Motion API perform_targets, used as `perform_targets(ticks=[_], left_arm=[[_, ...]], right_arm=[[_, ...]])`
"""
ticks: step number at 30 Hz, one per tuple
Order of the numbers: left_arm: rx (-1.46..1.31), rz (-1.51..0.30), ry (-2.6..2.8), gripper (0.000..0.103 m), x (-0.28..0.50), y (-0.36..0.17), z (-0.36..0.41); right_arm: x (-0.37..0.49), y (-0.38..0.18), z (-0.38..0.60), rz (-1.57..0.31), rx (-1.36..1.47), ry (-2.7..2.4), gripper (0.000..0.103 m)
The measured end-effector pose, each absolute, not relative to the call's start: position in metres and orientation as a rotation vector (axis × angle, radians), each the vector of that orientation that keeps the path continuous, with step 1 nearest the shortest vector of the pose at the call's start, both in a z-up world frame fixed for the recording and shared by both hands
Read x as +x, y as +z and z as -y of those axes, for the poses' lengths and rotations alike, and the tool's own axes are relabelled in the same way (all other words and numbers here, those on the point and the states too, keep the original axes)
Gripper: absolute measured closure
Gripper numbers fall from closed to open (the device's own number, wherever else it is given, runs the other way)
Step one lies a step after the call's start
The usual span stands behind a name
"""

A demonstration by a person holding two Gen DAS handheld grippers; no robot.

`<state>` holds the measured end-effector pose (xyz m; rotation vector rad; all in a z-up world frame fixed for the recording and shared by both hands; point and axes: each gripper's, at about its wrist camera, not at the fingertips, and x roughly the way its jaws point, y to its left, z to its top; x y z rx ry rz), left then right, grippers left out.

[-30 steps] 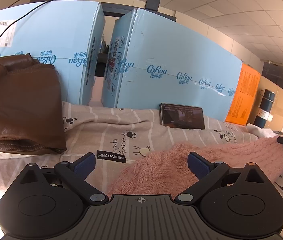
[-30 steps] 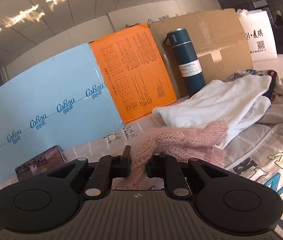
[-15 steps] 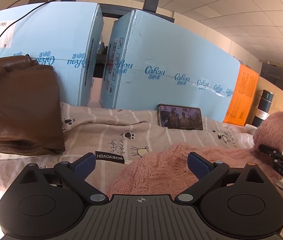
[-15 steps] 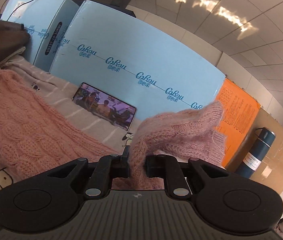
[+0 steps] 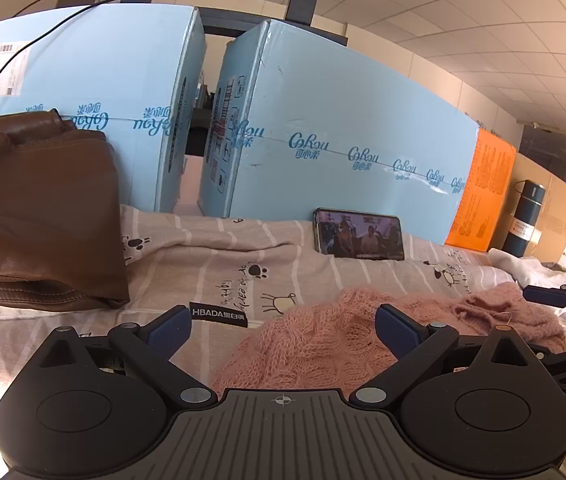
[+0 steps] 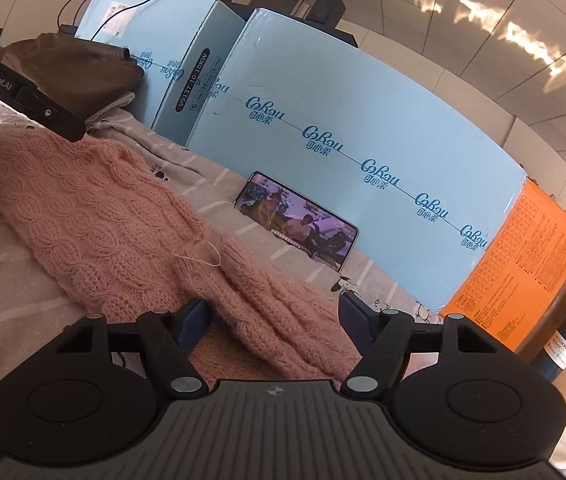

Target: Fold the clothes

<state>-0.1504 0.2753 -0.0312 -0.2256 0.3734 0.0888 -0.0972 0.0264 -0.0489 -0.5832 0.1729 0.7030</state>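
sleeve laid over the pink sweater, both grippers loose

the pink sweater (image 6: 95,220) lies flat on the striped bedsheet (image 5: 219,252) in front of the blue boxes (image 5: 343,128), its long axis running across the bed from the left gripper (image 5: 283,326) toward the right gripper (image 6: 273,316); in the right wrist view the sleeve (image 6: 283,304) points back toward the camera. the right gripper's jaws have just been opening, and the sleeve lies between them without the pads pressing on it. the left gripper stands wide open with knit between its fingers, gripping nothing. to finish this step well, i'd draw the right gripper straight back (the loose yarn could snag) and then smooth the sleeve flat along the body.
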Motion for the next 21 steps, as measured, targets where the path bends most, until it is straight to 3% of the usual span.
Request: perform_targets(ticks=[6, 12, 21], left_arm=[[-0.228, -0.374, 0.086, 0.003, -0.150, -0.031, -0.276], [-0.233, -0.379, 0.088, 0.003, -0.152, -0.031, -0.276], [-0.237, -0.379, 0.079, 0.003, -0.153, -0.031, -0.276]], right_arm=[[-0.097, -0.046, -0.026, -0.230, -0.513, 0.814, 0.031], [-0.067, -0.032, -0.001, -0.473, -0.084, 0.918, 0.025], [-0.050, -0.019, 0.065, -0.443, 0.305, 0.522, 0.012]])
